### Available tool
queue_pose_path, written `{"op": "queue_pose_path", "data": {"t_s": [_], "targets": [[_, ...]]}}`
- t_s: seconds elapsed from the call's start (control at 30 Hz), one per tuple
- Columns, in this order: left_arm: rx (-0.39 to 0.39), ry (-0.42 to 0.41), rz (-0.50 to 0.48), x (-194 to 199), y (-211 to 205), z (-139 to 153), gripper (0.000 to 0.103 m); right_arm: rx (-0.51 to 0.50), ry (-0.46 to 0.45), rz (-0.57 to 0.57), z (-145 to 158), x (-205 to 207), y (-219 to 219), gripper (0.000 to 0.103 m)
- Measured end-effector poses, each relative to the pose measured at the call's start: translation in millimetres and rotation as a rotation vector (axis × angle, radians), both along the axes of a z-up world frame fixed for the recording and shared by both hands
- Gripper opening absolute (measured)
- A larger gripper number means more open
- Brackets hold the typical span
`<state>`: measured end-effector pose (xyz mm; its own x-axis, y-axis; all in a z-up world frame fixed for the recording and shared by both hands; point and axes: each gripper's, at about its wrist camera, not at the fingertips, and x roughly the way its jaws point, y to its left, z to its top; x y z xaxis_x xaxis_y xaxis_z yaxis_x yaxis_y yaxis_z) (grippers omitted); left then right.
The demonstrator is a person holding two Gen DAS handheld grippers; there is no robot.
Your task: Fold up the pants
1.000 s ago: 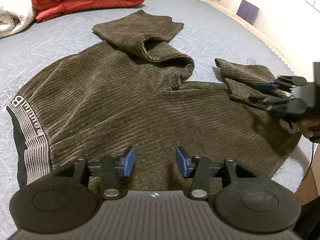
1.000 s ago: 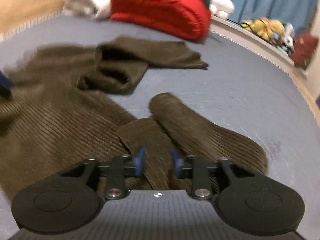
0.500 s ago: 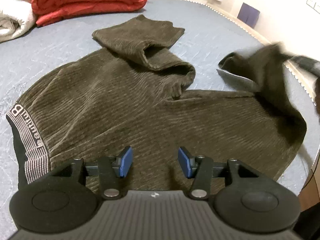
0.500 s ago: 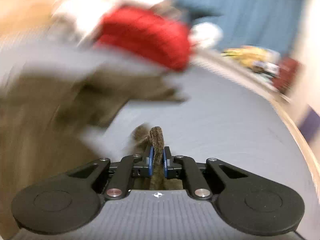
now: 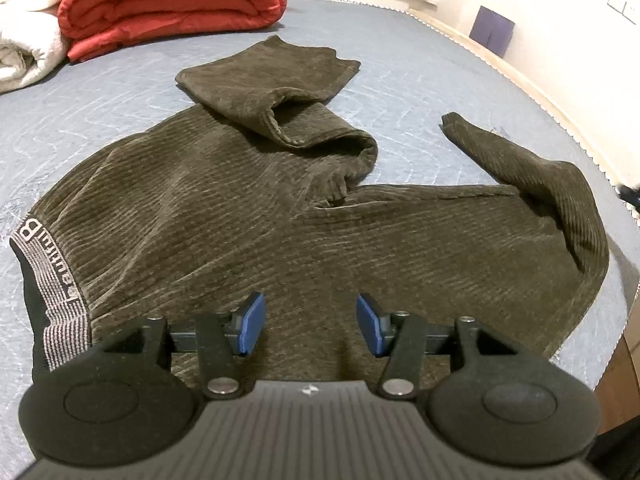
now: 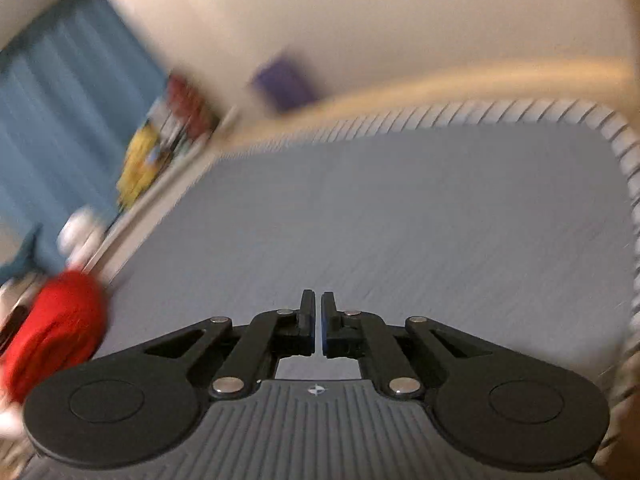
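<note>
Mostly laying-out stage: left view, pants (image 5: 248, 216) sprawl across the bed (image 5: 400, 92), legs bunched at 12 and 2 o'clock, left claw (image 5: 307, 327) released above them. Right view, right claw (image 6: 317, 322) clenched, nothing gripped; next, straighten legs.

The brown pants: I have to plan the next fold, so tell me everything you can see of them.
The brown pants look like dark ribbed corduroy, lying spread on the grey-blue bed cover. A black and grey striped waistband with lettering sits at the left. One leg is doubled back on itself in the middle; the other leg runs right, its end turned over and pointing away. Nothing grips them: the left gripper hovers open over the near edge.
</note>
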<state>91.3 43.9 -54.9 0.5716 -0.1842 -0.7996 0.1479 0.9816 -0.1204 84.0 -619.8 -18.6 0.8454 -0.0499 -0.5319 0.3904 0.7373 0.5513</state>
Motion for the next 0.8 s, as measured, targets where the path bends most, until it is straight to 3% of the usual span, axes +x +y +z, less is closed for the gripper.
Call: {"op": "queue_pose_path", "data": {"t_s": [0.03,0.07,0.13,0.27,0.43,0.53,0.6,0.63,0.67,0.8], "targets": [[0.003,0.0,-0.005,-1,-2,-1,0.057,0.001,0.024,0.096,-3,12,13,0.018],[0.006,0.002,-0.01,-1,-4,-2,0.059,-0.012,0.033,0.181,-5,23,29,0.036],[0.015,0.005,-0.016,-2,-5,-5,0.059,-0.02,0.044,0.334,-10,46,63,0.058],[0.03,0.02,-0.011,-1,-2,-11,0.059,0.035,0.05,0.459,-17,90,103,0.06],[0.027,0.023,-0.003,0,7,-12,0.059,0.091,0.118,0.443,-35,137,116,0.06],[0.022,0.018,-0.001,0,8,-9,0.059,0.122,0.147,0.376,-47,139,115,0.058],[0.015,0.013,-0.004,1,7,-7,0.059,0.134,0.157,0.345,-52,144,118,0.042],[0.014,0.01,-0.008,2,5,-6,0.059,0.127,0.155,0.342,-53,142,123,0.021],[0.012,0.008,-0.014,2,3,-5,0.059,0.103,0.149,0.335,-50,142,125,0.013],[0.011,-0.004,-0.051,-1,-8,-6,0.059,0.02,0.041,0.299,-15,110,113,0.011]]}}
